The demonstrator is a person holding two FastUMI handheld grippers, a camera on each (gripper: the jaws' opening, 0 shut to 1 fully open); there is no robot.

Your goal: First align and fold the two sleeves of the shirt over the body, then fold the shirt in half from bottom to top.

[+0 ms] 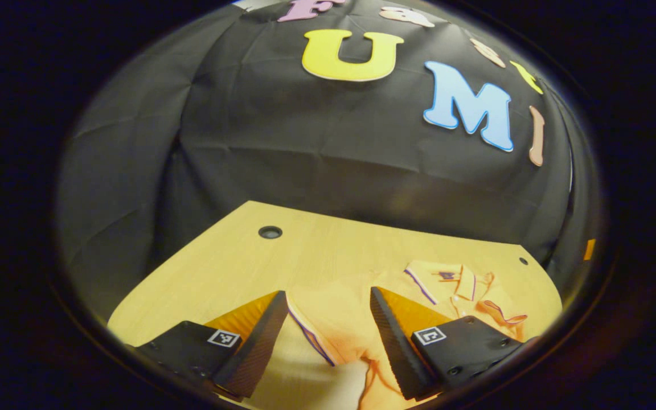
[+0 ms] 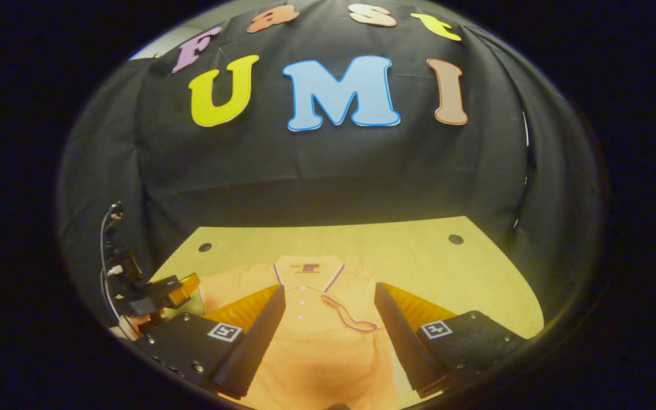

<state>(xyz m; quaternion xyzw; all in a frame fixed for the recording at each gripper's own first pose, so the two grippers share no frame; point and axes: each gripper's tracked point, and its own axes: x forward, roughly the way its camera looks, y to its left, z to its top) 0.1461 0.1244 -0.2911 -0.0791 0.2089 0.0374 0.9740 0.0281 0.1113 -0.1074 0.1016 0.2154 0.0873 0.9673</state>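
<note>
Currently | left claw (image 1: 328, 310) open | right claw (image 2: 329, 304) open | above shirt (image 2: 311, 341)

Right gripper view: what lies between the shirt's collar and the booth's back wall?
Only bare tabletop: in the right gripper view, a strip of pale wooden table runs from the orange polo shirt's striped collar to the black cloth wall.

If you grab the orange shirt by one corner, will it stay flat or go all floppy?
Probably floppy: the shirt is thin cloth lying limp on the table, with a sleeve already folded over it. It looks light, so it should lift easily. It may slide on the smooth wood.
</note>
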